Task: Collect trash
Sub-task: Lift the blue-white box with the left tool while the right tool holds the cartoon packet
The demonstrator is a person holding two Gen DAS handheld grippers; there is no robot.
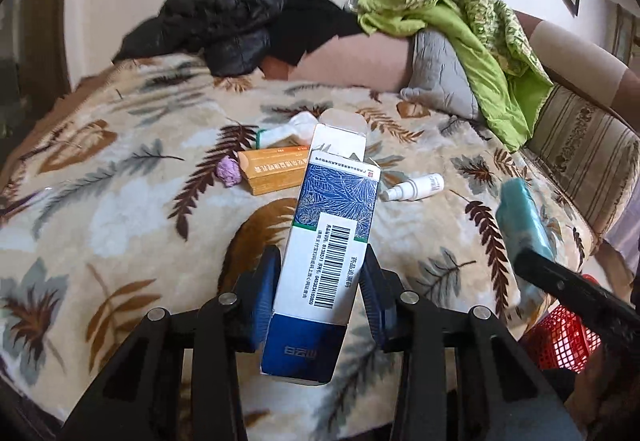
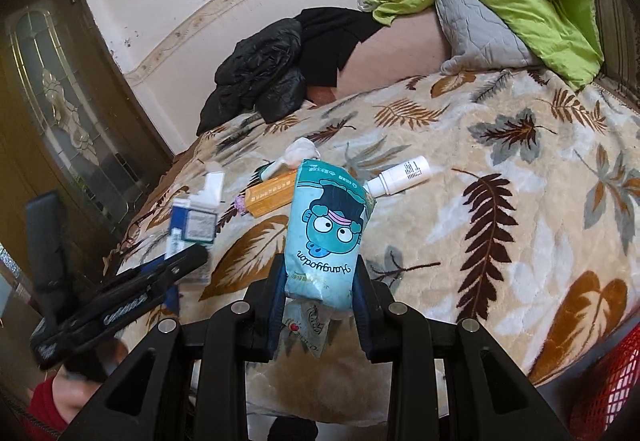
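Observation:
My left gripper (image 1: 320, 257) is shut on a blue-and-white medicine box (image 1: 336, 209), its top flap open, lifted above the leaf-patterned blanket (image 1: 120, 201). In the right wrist view that box (image 2: 196, 225) shows at the left. My right gripper (image 2: 320, 269) is shut on a teal cartoon tissue pack (image 2: 326, 225), also seen blurred in the left wrist view as the teal pack (image 1: 524, 217). Lying on the blanket are an orange box (image 1: 276, 171), a purple crumpled wad (image 1: 229, 171), a white spray bottle (image 1: 416, 187) and a white wrapper (image 1: 292, 131).
A red mesh basket (image 1: 560, 337) sits low at the right beside the bed, its rim (image 2: 604, 393) also showing in the right wrist view. A black jacket (image 1: 224, 21), a green quilt (image 1: 472, 33) and a grey pillow (image 1: 440, 73) lie at the far end. A wooden door (image 2: 60, 101) stands at the left.

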